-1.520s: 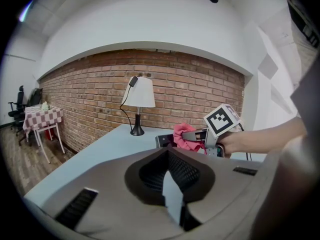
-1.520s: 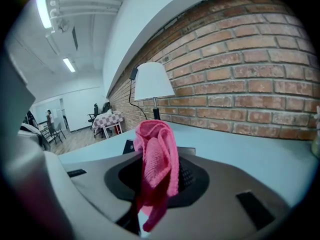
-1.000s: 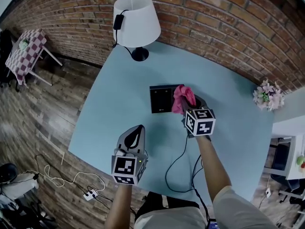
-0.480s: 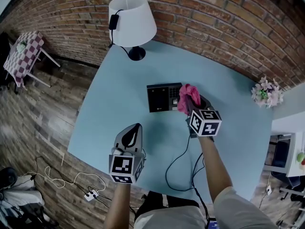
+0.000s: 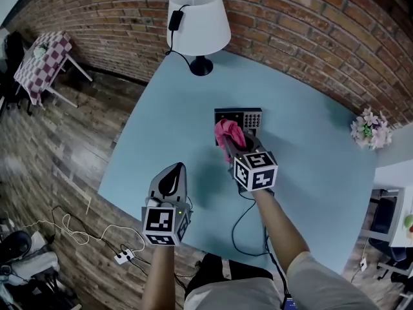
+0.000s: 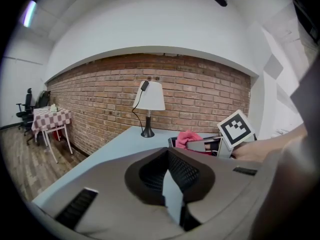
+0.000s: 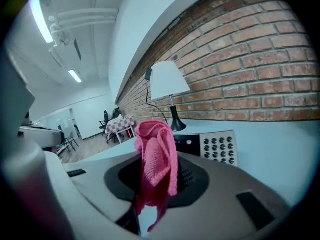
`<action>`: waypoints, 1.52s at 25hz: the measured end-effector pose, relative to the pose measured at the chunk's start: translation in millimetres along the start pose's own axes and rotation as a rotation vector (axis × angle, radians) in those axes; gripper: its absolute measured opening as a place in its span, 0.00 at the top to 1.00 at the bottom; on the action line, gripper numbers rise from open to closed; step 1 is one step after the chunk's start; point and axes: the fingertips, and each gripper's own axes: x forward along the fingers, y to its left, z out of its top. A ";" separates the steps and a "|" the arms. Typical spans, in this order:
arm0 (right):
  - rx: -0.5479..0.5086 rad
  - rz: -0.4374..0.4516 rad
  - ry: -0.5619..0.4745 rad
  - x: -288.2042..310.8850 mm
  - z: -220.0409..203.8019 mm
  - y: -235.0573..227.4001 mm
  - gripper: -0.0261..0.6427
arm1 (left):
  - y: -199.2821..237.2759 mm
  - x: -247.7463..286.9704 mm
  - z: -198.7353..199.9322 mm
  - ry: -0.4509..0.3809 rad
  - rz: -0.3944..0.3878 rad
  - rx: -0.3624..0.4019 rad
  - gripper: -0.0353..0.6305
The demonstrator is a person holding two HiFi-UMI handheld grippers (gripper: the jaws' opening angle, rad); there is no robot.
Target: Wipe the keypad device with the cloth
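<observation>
The dark keypad device (image 5: pixel 240 117) lies flat near the middle of the light blue table (image 5: pixel 168 108); its button grid (image 7: pixel 218 147) shows on its right part. My right gripper (image 5: pixel 233 144) is shut on a bunched pink cloth (image 5: pixel 228 133), which rests on the device's left front part and hides it. In the right gripper view the cloth (image 7: pixel 155 159) stands up between the jaws. My left gripper (image 5: pixel 173 172) hovers over the table's near left area, apart from the device, shut with nothing in it. The left gripper view shows the cloth (image 6: pixel 188 137) beyond the jaws.
A white-shaded lamp (image 5: pixel 199 23) stands at the table's far edge before the brick wall. A flower bunch (image 5: pixel 370 129) sits at the right edge. A black cable (image 5: pixel 247 226) trails from the device toward me. A checked small table (image 5: pixel 40 58) stands on the floor, left.
My right gripper has dragged the pink cloth leftward across the device, from its right end to its left part, uncovering the buttons. The left gripper has kept its place.
</observation>
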 end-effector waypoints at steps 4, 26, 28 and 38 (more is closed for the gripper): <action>-0.035 0.031 0.039 18.5 -12.4 20.6 0.79 | 5.2 -9.0 -10.8 0.012 0.018 -0.011 0.92; -0.066 -0.009 0.086 19.2 -36.8 -11.3 0.79 | -14.9 2.8 -20.9 0.031 -0.022 -0.026 0.92; -0.060 -0.014 0.086 15.5 -37.6 -17.3 0.79 | -17.7 3.8 -21.0 0.032 -0.024 -0.025 0.92; -0.043 -0.066 0.079 -1.5 -38.4 -50.2 0.79 | -31.5 9.4 -21.8 0.035 -0.040 -0.017 0.92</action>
